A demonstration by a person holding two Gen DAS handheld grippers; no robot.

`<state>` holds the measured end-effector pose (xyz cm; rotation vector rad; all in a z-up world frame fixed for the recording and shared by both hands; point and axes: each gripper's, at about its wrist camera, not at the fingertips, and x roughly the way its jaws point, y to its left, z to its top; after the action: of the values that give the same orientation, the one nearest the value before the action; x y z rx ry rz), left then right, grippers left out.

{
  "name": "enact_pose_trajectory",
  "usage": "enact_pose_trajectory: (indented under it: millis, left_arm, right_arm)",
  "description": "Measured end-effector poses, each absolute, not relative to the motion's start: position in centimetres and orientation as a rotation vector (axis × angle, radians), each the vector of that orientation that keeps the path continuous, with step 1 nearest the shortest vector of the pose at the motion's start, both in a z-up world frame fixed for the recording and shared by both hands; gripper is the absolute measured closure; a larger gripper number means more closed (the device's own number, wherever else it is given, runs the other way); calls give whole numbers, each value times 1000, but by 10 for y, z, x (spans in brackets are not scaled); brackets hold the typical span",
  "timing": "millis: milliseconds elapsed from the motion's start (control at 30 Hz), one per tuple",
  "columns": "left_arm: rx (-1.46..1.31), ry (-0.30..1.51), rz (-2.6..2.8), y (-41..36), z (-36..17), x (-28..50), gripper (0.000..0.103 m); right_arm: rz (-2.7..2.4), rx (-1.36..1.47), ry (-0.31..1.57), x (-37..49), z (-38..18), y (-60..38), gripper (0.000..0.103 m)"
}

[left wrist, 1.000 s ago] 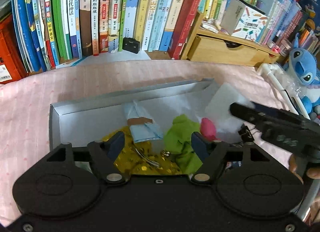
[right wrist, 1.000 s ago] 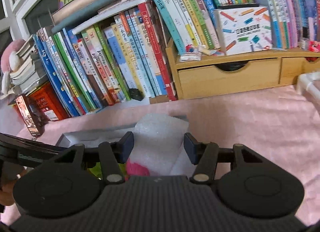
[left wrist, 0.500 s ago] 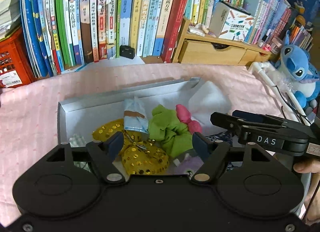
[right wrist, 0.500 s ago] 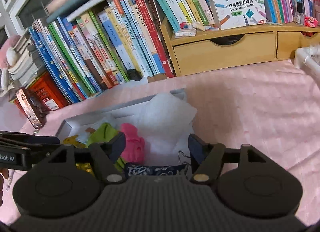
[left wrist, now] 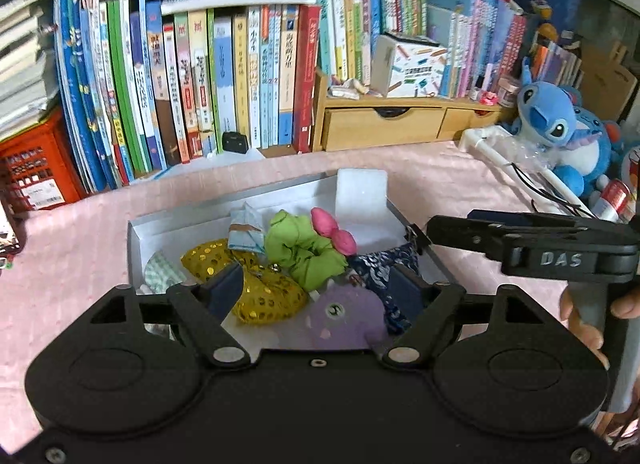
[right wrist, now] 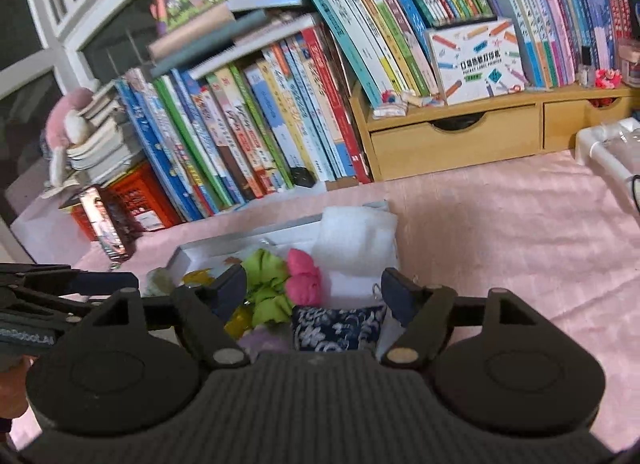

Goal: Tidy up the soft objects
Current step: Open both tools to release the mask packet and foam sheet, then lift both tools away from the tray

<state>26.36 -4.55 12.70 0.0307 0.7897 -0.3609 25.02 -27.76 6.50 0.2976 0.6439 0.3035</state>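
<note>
I see the soft things, a green fabric scrunchie point(left wrist: 304, 248), yellow sequinned pouch point(left wrist: 256, 288) and purple plush point(left wrist: 344, 316), heaped inside the shallow grey cardboard box point(left wrist: 134, 240) on the pink cloth point(left wrist: 60, 264). My left gripper point(left wrist: 316, 284) and right gripper point(right wrist: 314, 290) both hover spread above it, grasping nothing.

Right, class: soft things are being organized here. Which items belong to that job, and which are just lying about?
Part of the job:
grey box
green scrunchie
pink bow
gold sequin pouch
purple plush
navy patterned cloth

Lying about:
books
wooden drawers
blue plush toy
</note>
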Motion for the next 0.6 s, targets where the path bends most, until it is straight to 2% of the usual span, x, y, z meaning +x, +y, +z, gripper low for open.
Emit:
enact_pose_trajectory:
  millis: [100, 367, 600]
  left_arm:
    - [35, 749, -359, -45, 130, 242, 24]
    - [-2, 627, -373, -36, 135, 190, 16]
    - [-57, 576, -376, -26, 128, 154, 16]
  right_arm:
    - [321, 314, 621, 231, 70, -283, 19]
    - [331, 335, 589, 186, 75, -293, 18]
    - [323, 364, 563, 155, 69, -307, 17]
